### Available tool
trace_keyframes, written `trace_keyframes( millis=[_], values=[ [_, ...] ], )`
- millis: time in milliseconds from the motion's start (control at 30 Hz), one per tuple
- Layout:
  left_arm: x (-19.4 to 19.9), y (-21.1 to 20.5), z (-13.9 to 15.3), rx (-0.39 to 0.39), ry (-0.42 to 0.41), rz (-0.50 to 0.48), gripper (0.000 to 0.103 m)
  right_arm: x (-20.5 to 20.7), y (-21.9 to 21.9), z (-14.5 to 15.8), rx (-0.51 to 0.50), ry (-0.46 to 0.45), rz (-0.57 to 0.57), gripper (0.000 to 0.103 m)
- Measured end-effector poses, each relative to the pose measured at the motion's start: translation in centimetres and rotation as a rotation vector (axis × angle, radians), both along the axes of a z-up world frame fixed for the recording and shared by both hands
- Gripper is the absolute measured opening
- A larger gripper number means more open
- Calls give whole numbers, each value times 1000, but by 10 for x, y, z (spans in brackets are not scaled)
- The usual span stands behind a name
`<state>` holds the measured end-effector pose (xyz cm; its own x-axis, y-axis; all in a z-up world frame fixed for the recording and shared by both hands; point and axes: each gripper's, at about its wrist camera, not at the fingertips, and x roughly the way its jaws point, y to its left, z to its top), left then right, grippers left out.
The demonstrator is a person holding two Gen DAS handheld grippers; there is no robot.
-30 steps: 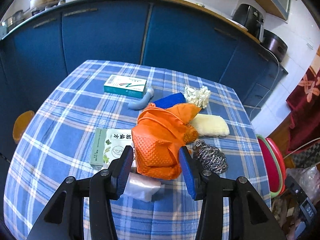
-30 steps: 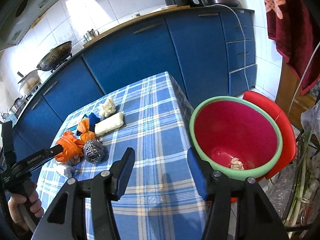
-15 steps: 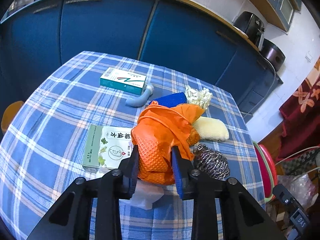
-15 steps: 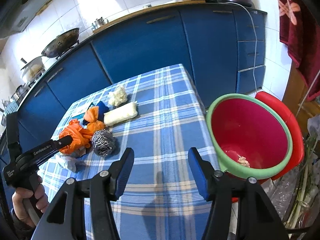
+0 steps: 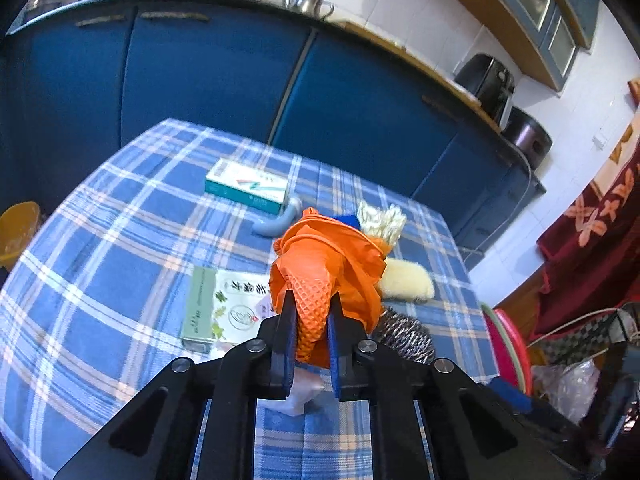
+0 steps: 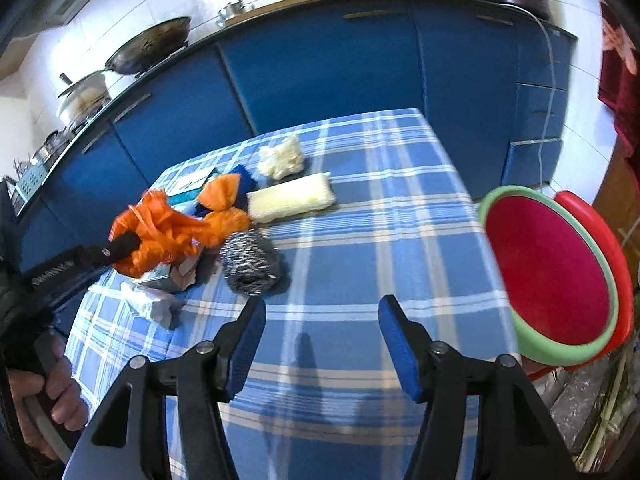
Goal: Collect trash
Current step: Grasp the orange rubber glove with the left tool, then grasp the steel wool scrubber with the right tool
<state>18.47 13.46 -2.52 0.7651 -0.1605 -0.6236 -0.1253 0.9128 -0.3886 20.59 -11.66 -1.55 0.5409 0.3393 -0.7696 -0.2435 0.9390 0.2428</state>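
Observation:
A crumpled orange rubber glove (image 5: 332, 256) lies among trash on the blue checked table (image 6: 384, 208). My left gripper (image 5: 312, 300) is shut on the glove's textured end, the pads squeezing it thin. The right wrist view shows that same gripper (image 6: 128, 244) biting into the orange glove (image 6: 160, 228) from the left. A steel wool ball (image 6: 250, 266) sits just beyond my right gripper (image 6: 322, 304), which stands open over bare cloth with nothing between its fingers. A red basin with a green rim (image 6: 560, 354) stands off the table's right edge.
A yellow sponge (image 6: 292, 198), a white crumpled wad (image 6: 280, 158), a crumpled clear wrapper (image 6: 148, 304), a green-and-white box (image 5: 224, 308), a teal box (image 5: 248, 186) and a grey-blue tube (image 5: 276, 226) lie on the table. Blue cabinets stand behind. A person's hand (image 6: 60, 392) grips the left handle.
My left jaws have closed from wide apart onto the orange glove. The right gripper has swung left, so the steel wool is nearer and the basin has slid to the right edge.

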Motion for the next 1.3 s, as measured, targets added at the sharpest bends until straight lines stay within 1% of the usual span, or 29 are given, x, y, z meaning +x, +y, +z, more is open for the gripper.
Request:
trace_keyframes(
  millis=[167, 333, 500, 767, 800, 833, 900, 1033, 1067, 1300],
  values=[
    [-10, 10, 11, 24, -41, 30, 13, 8, 20, -3, -3, 2, 27, 62],
    [-16, 18, 14, 40, -57, 50, 13, 17, 38, -9, -8, 13, 44, 62],
    [-18, 24, 8, 27, -52, 43, 13, 24, 54, -16, -33, 10, 56, 62],
    [-21, 27, 5, 13, -59, 37, 13, 33, 60, -25, -49, 26, 56, 61],
    [-22, 28, 5, 13, -60, 37, 13, 34, 60, -26, -53, 23, 58, 57],
    [-23, 28, 5, 13, -62, 37, 13, 33, 61, -26, -58, 19, 64, 49],
    [-24, 28, 4, 12, -63, 39, 13, 31, 64, -25, -71, 10, 78, 37],
    [-27, 29, 5, 10, -66, 45, 13, 24, 67, -19, -100, -35, 102, 18],
    [-28, 30, 5, 10, -67, 46, 13, 22, 67, -17, -97, -38, 106, 17],
    [-33, 25, 12, 5, -83, 34, 13, 10, 52, -6, -55, -49, 86, 15]
  ],
)
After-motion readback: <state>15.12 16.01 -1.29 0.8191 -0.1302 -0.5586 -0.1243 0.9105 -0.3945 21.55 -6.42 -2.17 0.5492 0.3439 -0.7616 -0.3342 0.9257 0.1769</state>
